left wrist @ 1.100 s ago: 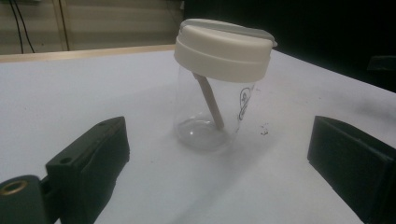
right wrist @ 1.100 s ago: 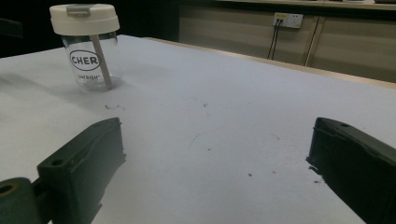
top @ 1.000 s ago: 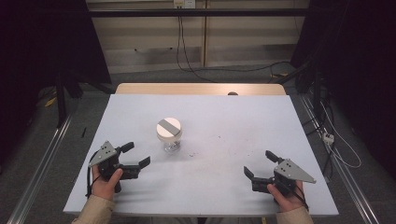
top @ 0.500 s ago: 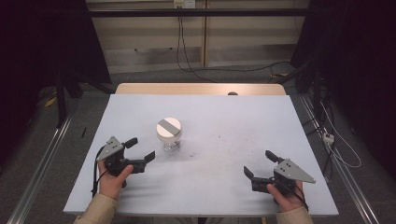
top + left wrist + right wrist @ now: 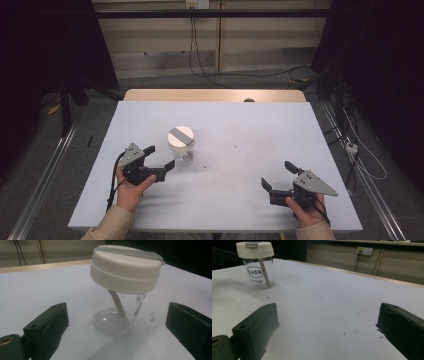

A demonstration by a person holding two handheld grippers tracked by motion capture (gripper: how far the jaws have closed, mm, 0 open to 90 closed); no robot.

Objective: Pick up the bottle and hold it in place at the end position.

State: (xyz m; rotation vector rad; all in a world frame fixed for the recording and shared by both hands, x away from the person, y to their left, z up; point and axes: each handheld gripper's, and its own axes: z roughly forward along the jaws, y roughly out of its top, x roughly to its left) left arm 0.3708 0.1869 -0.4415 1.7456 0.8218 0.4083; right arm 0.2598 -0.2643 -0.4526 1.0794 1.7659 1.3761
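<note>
A clear glass jar (image 5: 180,145) with a cream lid and a grey strip across it stands upright on the white table (image 5: 250,125), left of centre. Inside the jar (image 5: 120,290) leans a tan stick. My left gripper (image 5: 160,156) sits just left of and in front of the jar, open. Its jaws have just been opening a little, and the jar stands just ahead of the gap (image 5: 117,322), touched by neither jaw. My right gripper (image 5: 276,173) rests open near the front right, with nothing in it. The jar (image 5: 256,263) is far off to its left.
A wooden strip (image 5: 215,95) borders the table's far edge. Dark specks (image 5: 235,148) mark the tabletop near the middle. Cables (image 5: 195,55) hang on the back wall, and metal rails (image 5: 45,175) run along both sides.
My left gripper has slid right and forward toward the jar, ending close beside it. The right gripper and the jar have stayed put.
</note>
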